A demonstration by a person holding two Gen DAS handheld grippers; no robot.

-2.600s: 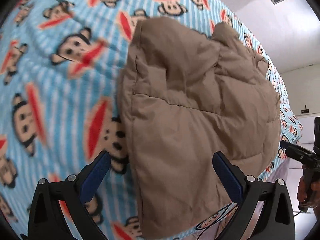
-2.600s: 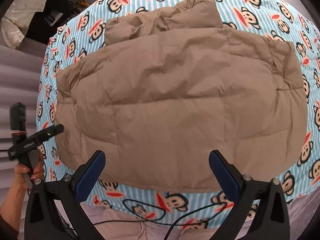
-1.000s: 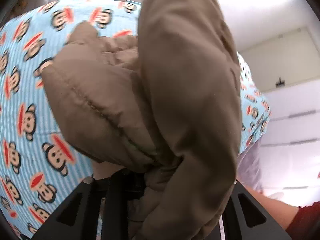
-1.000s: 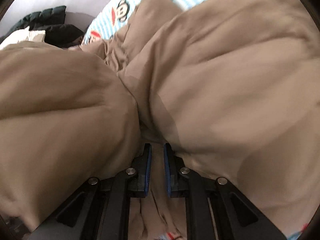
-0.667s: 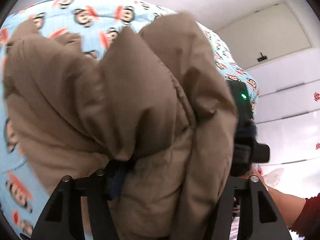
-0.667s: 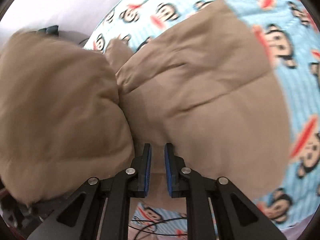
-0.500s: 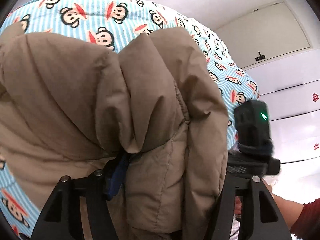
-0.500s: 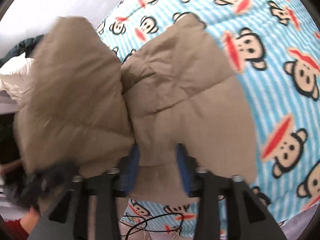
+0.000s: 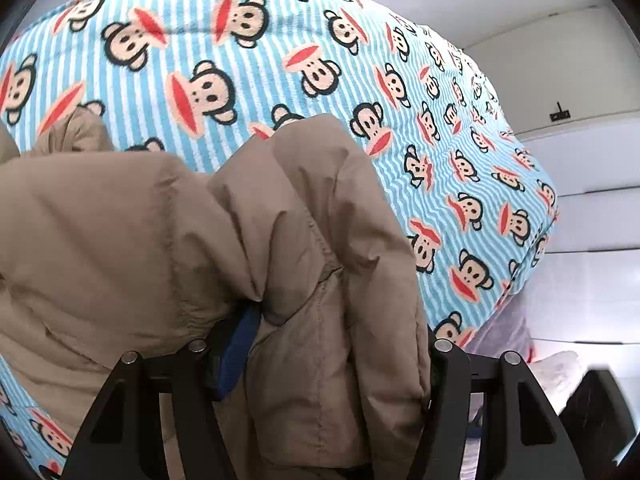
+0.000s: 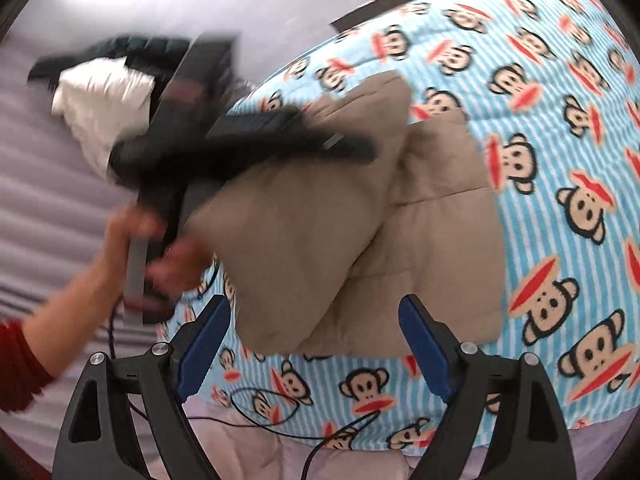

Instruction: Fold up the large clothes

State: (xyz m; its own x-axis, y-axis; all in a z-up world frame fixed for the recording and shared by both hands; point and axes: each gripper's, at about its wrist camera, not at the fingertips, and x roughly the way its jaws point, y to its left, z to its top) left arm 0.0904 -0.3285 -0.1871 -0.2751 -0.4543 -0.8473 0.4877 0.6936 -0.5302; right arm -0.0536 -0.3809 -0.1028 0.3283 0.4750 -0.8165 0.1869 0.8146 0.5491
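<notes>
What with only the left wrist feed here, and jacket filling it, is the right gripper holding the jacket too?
Observer: No. The right gripper is open, its fingers spread wide and closed on nothing. The jacket lies just ahead of them on the bedspread.
Operator: How does the fold look from there?
Observer: The left gripper holds one flap raised above the rest of the jacket, which lies flat on the bed. That part of the image is blurred.
Operator: Anything near the bed edge that could snag?
Observer: A thin black cable loops across the bedspread's near edge, below the jacket.
</notes>
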